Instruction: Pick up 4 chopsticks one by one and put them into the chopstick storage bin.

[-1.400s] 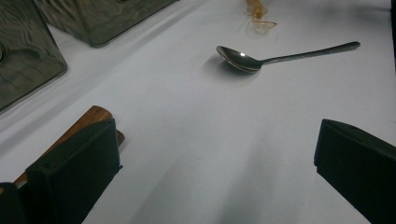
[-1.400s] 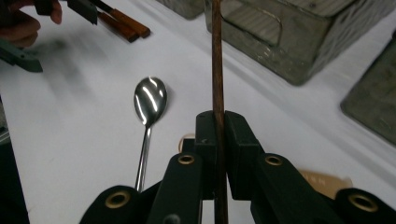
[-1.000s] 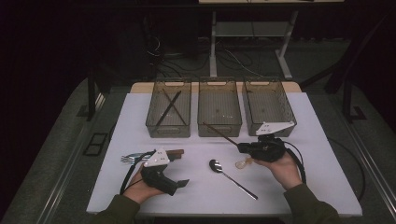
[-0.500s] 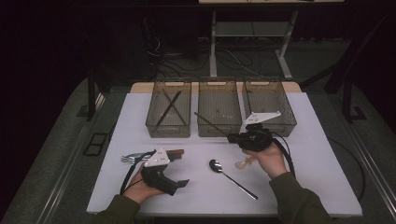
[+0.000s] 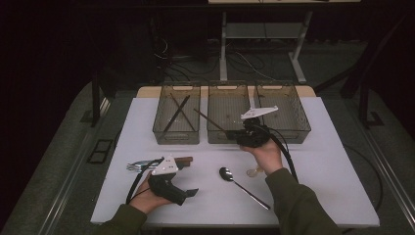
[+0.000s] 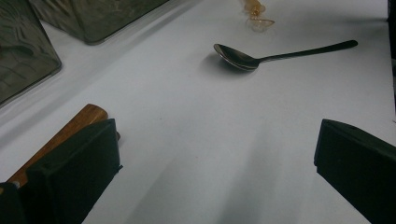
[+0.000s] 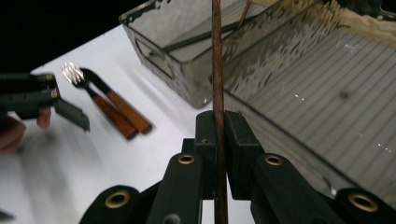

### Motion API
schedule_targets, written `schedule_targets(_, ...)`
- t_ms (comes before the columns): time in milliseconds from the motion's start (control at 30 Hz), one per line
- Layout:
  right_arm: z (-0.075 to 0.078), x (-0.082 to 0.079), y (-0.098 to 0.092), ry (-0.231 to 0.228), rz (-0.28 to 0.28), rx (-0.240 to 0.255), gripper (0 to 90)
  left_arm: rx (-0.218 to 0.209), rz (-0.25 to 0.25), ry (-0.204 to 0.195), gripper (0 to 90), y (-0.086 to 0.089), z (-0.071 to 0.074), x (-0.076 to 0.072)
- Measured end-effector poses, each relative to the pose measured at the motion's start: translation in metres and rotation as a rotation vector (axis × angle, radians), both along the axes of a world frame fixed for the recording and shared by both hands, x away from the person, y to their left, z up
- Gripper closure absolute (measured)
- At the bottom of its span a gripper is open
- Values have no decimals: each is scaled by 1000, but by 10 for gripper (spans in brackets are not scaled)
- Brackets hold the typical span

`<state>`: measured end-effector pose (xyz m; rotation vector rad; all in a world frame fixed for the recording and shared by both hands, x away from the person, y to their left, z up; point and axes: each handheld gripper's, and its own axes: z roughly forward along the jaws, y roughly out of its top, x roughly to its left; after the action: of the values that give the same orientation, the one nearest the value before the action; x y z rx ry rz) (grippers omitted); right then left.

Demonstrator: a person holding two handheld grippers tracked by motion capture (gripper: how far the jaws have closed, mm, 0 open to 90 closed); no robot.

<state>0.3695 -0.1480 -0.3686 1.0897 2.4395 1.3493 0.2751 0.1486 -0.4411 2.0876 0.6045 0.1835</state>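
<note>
Your left gripper [image 5: 188, 192] rests on the table [image 5: 313, 196] with its jaws spread wide and nothing between them. Just beside its left jaw lie the wooden handles [image 6: 70, 130] of the fork and knife. Ahead of it lies the spoon [image 6: 243, 58]. Your right gripper [image 7: 218, 135] pinches a brown chopstick [image 7: 216, 60] tight. The stick pokes out past the jaws, over the middle bin [image 5: 227, 134]. The left bin [image 5: 176, 134] beyond already has two chopsticks [image 5: 177, 113] crossed inside.
</note>
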Motion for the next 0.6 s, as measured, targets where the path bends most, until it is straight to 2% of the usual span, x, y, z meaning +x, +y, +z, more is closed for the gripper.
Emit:
schedule_targets(300, 9, 20, 22, 4, -19, -12, 841, -6, -1, 0, 0, 0, 0, 0)
schedule_targets(600, 11, 43, 49, 13, -37, -28, 841, -10, 0, -2, 0, 1, 1, 0)
